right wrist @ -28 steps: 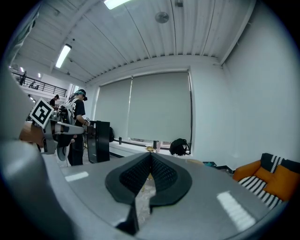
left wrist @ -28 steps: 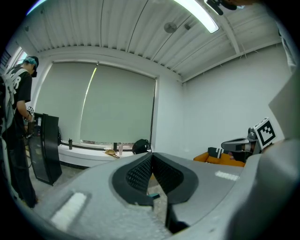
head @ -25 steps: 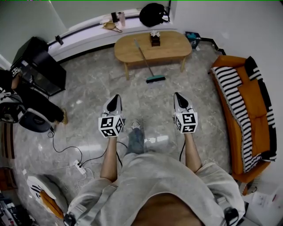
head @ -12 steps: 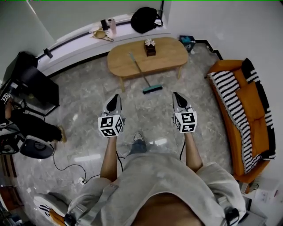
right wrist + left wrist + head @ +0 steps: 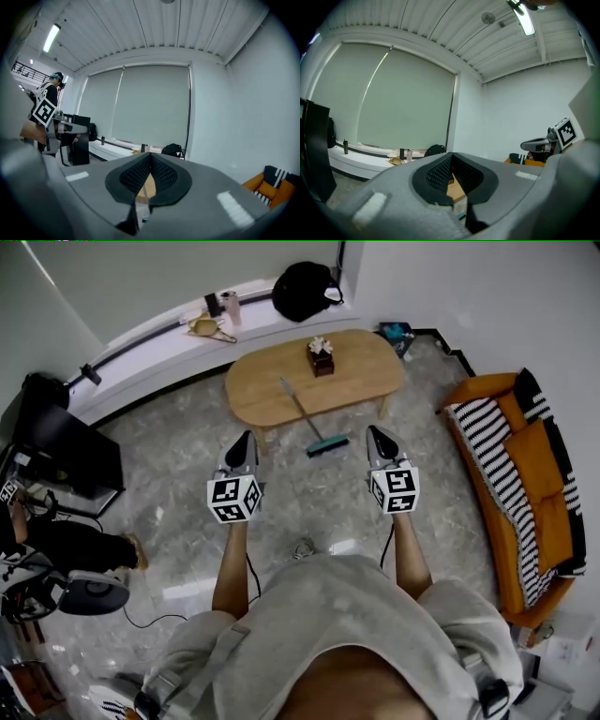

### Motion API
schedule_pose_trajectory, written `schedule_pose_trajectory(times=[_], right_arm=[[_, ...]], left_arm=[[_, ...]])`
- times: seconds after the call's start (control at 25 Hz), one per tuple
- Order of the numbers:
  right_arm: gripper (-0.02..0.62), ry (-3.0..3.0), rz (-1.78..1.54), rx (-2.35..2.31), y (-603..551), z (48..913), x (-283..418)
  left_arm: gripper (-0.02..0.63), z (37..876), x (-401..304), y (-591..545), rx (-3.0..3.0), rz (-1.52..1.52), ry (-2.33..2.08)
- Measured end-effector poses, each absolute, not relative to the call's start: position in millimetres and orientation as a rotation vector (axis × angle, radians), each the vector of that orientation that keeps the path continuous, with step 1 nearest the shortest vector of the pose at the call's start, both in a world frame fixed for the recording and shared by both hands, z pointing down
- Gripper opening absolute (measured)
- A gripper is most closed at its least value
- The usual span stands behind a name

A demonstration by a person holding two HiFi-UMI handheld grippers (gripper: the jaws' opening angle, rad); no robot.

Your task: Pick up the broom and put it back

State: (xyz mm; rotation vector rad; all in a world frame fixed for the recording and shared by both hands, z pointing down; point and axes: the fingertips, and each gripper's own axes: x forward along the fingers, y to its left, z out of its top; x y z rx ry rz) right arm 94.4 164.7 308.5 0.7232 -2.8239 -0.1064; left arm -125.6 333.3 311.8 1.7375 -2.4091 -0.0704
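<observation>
Both grippers have closed in on the desk [image 5: 361, 381] vs a sec ago: desk and broom [image 5: 306, 414] sit lower in the head view. The broom's head now lies about level w/ the gripper tips, where before it was well ahead of them. Left gripper [image 5: 247, 437] and right gripper [image 5: 372, 430] are held out side by side, well apart, pointing at the desk's near long edge. Both are clenched w/ nothing btw the jaws: each gripper view shows the pads meeting at the tip, only desk and floor showing through the gap below.

Broom leans on the desk's near edge, approx. mid-length. Its handle crosses over the desk top, slanting to the far left. Its teal head is down on the marble floor [image 5: 187, 474] just off that edge, btw the two grippers, touching neither.

Small dark box [image 5: 321, 359] w/ smth pale on top stands near the desk's far edge, ctr. Black backpack [image 5: 305, 289] sits on the ledge beyond the far edge. Orange sofa [image 5: 539, 474] w/ a striped throw is off the desk's right end.
</observation>
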Motion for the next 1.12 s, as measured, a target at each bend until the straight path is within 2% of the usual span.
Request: schedule_pose_trajectory(times=[0.2,0.68,1.12], right_arm=[[0.0,-2.811,-0.104,0.731,158,315,66],[0.0,-2.793,-0.041,0.728,126,342,57],[0.0,-2.812,-0.004,0.678,20,350,-7]], left_arm=[[0.002,320,-158,317,1.747,-0.075,-2.387],[0.0,348,-161,274,1.755,-0.059,-2.319],[0.001,345,-218,166,1.73,-0.019,-2.342]])
